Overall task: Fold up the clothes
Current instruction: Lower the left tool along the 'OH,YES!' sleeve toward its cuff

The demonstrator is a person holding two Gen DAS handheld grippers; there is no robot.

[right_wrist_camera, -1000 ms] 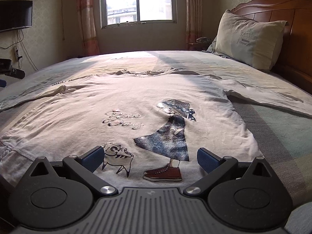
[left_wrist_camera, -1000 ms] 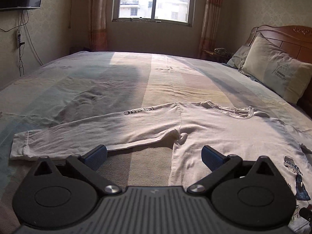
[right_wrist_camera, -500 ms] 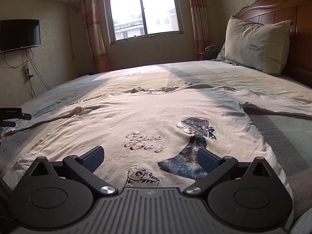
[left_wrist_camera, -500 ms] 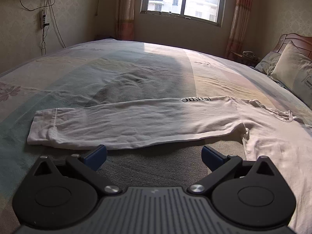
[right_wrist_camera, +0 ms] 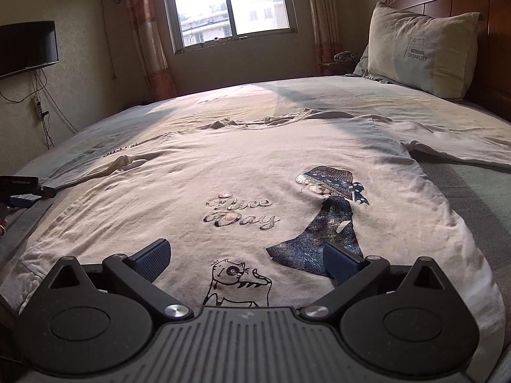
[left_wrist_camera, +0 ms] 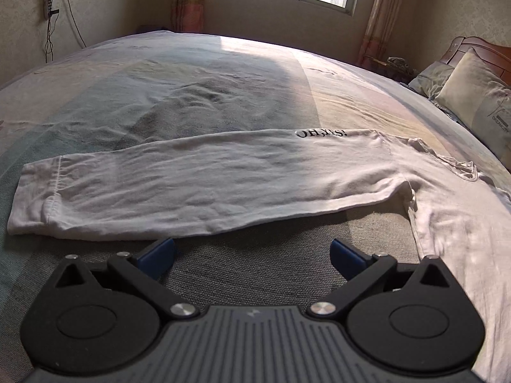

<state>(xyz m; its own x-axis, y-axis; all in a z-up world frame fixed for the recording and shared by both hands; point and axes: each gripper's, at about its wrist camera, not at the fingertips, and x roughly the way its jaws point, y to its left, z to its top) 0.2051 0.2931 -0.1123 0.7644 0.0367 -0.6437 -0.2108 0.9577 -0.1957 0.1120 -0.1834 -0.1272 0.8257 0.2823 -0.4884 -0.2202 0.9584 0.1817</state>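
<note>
The white long-sleeved shirt (right_wrist_camera: 255, 172) lies spread face up on the bed (left_wrist_camera: 223, 89), collar toward the window side, hem nearest the right gripper (right_wrist_camera: 245, 257). Its fingers (right_wrist_camera: 150, 257) are spread wide and empty, poised over the lower front of the shirt, with the cat print between them and the lettering just beyond.

The left gripper (left_wrist_camera: 252, 253) also has its fingers spread and holds nothing; it sits over bare bedding just short of the shirt's sleeve (left_wrist_camera: 198, 185). That sleeve runs crosswise ahead of the fingers, cuff (left_wrist_camera: 35, 198) far to the left, shoulder to the right where it meets the body.

The shirt looks like thin, light, limp cotton: it should drape and wrinkle rather than hold shape, and slide easily on the sheet. A pinch at a seamed edge seems best, probably the cuff or the sleeve's near edge.
</note>
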